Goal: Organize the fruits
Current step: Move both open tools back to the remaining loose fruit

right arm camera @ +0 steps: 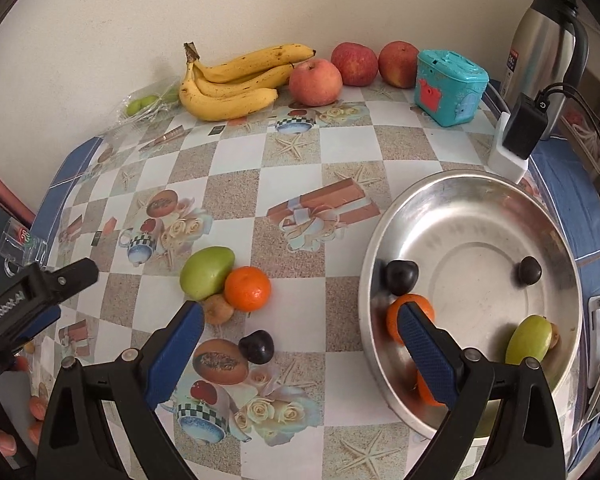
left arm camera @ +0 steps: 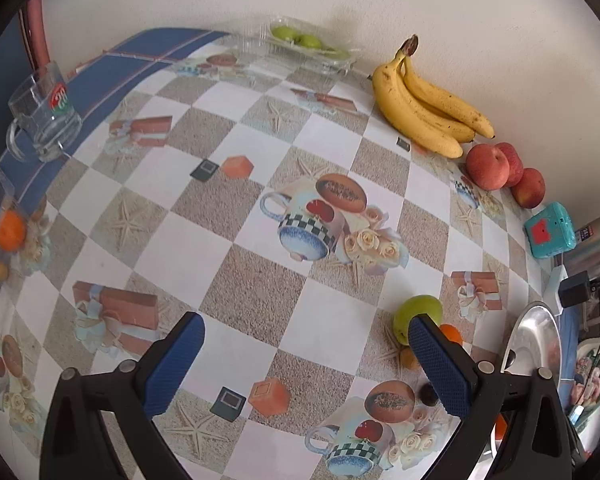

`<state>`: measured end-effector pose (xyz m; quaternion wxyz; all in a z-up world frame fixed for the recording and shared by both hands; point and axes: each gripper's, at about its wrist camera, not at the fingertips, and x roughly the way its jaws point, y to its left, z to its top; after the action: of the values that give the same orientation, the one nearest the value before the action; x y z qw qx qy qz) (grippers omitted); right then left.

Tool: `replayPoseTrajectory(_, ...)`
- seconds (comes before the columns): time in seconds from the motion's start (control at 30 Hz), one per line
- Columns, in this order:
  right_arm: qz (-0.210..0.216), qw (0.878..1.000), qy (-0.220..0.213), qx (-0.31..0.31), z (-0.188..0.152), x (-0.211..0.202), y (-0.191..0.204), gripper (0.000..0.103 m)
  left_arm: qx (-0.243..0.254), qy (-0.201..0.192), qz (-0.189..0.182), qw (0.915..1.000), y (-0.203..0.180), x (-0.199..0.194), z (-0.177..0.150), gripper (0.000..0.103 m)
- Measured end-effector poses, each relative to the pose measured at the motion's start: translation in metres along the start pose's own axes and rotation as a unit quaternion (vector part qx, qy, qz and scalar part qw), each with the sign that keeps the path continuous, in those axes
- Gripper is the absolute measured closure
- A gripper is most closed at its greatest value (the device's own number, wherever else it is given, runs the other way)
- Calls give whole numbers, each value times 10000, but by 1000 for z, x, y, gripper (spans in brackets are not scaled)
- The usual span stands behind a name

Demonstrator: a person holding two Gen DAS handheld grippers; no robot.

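Grippers both wide open, nothing held. Right gripper (right arm camera: 300, 344) hangs above the desk (right arm camera: 340, 184), one finger over bare cloth, the other over the near rim of the metal bowl (right arm camera: 572, 264). Left gripper (left arm camera: 306, 360) is also spread wide and hovers over the checked cloth; its right finger overlaps the green fruit in its own view.

Nearest loose fruit: dark plum (right arm camera: 257, 346) just ahead of the right gripper's left finger. Small, round, smooth skin, so likely slippery and soft; pinch across the middle, light squeeze. Just beyond it sit a small brown fruit (right arm camera: 218, 309), maybe a kiwi, hard to tell, a mandarin (right arm camera: 247, 289) and a green fruit (right arm camera: 206, 272), all three touching in a cluster. Mandarin is light with loose skin that gives; grip across the widest part. Green fruit looks firmer and heavier; take it across the short axis.

Bowl already holds two plums, an orange, a green fruit and something small behind it.

Far back by the wall: bananas (right arm camera: 236, 82), best taken near the stem since the skin bruises; three apples (right arm camera: 315, 82), firm, waxy, wide for these fingers. Teal box (right arm camera: 450, 86) and kettle (right arm camera: 548, 32) to the right, clear packet of green fruit (right arm camera: 148, 104) to the left.
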<state>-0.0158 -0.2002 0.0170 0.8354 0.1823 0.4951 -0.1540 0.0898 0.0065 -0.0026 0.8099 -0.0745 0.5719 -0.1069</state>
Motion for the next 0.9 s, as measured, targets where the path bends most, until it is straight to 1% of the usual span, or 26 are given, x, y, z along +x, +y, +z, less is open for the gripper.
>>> replayPoseTrajectory(0.1,14,10000,-22,-27,-1,0,4,7,-40,137,31,9999,1,8,-2,0)
replayPoseTrajectory(0.13,-10,10000,-10,-52,-1,0,6,8,-38,169,29,9998,0,10,-2,0)
replayPoseTrajectory(0.2,-60,9999,30,-93,-2,4,8,10,-33,224,20,9997,0,13,-3,0)
replayPoseTrajectory(0.3,-120,9997,113,-182,-4,10,13,10,-48,305,42,9995,2,18,-3,0)
replayPoseTrajectory(0.57,-116,9984,402,-393,-12,29,23,14,-289,629,53,9976,14,37,-5,0)
replayPoseTrajectory(0.67,-109,9976,475,-493,-14,35,27,14,-515,731,36,9960,19,41,-7,0)
replayPoseTrajectory(0.73,-119,9972,540,-496,-16,39,28,14,-664,719,21,9952,23,41,-7,0)
replayPoseTrajectory(0.8,-167,9967,601,-529,-18,44,29,14,-712,665,93,9952,26,39,-7,0)
replayPoseTrajectory(0.9,-188,9961,668,-545,-20,50,29,15,-816,620,81,9947,29,37,-7,0)
